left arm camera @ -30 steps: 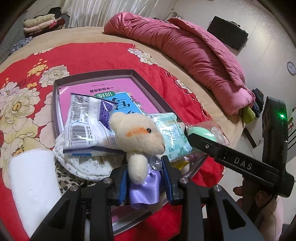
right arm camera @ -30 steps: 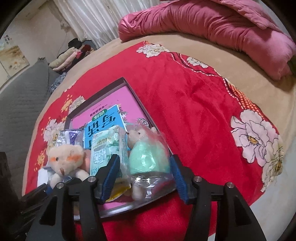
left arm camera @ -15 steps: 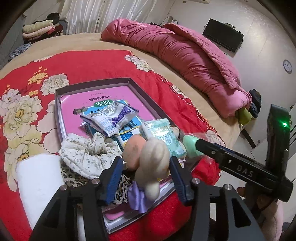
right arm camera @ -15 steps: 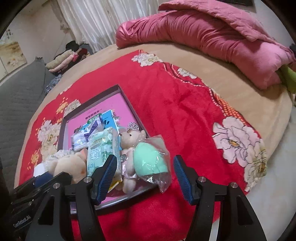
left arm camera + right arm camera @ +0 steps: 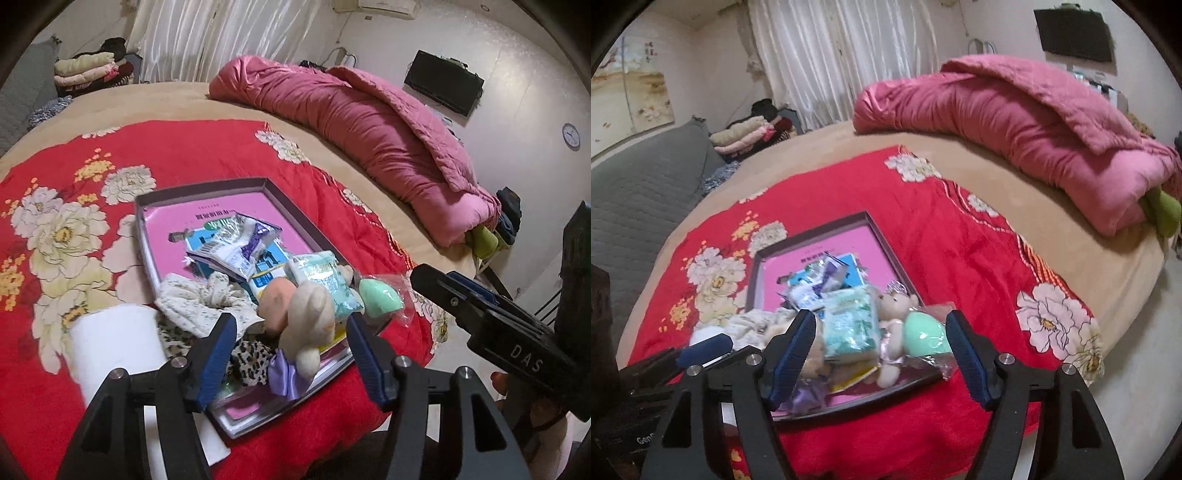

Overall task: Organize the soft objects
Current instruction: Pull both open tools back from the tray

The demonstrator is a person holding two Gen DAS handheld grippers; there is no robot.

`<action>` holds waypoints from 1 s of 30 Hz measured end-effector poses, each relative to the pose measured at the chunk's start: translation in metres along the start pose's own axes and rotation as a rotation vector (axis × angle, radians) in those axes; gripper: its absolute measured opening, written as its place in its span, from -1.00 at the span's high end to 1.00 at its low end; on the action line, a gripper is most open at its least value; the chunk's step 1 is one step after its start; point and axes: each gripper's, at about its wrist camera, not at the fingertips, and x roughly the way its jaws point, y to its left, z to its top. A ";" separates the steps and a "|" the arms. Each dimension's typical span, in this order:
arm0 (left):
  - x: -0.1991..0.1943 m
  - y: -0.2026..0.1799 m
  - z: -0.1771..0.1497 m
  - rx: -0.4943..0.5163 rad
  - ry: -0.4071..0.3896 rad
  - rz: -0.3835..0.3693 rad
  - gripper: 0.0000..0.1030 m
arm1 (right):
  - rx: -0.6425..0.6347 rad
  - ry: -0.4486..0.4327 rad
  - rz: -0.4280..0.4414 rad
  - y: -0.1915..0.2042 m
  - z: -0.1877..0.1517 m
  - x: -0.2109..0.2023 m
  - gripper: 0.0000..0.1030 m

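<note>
The release step looked in hand: the left gripper (image 5: 291, 354) and the right gripper (image 5: 881, 350) both had their jaws opening, grasping nothing, angled down over the shallow grey-rimmed pink tray (image 5: 201, 186) at frame centre. The cream plush bear in a purple bow (image 5: 308, 321) lay loose at the tray's lower edge beside the mint-green sponge in clear wrap (image 5: 925, 338). The next move seemed to call for finding any soft item outside the tray.

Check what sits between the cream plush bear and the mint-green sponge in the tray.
A pale green tissue pack lies between the cream plush bear and the bagged mint-green sponge, clearest in the left wrist view.
</note>
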 end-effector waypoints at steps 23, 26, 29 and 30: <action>-0.102 0.034 -0.034 -0.053 -0.068 0.151 -0.40 | -0.065 -0.038 0.035 0.078 -0.055 -0.074 -0.49; -0.110 0.035 -0.043 -0.045 -0.073 0.181 -0.40 | -0.086 -0.040 0.023 0.083 -0.063 -0.080 -0.49; -0.115 0.035 -0.053 -0.046 -0.063 0.193 -0.40 | -0.085 -0.060 0.010 0.084 -0.066 -0.087 -0.49; -0.117 0.034 -0.057 -0.045 -0.058 0.200 -0.40 | -0.079 -0.066 0.008 0.084 -0.067 -0.090 -0.49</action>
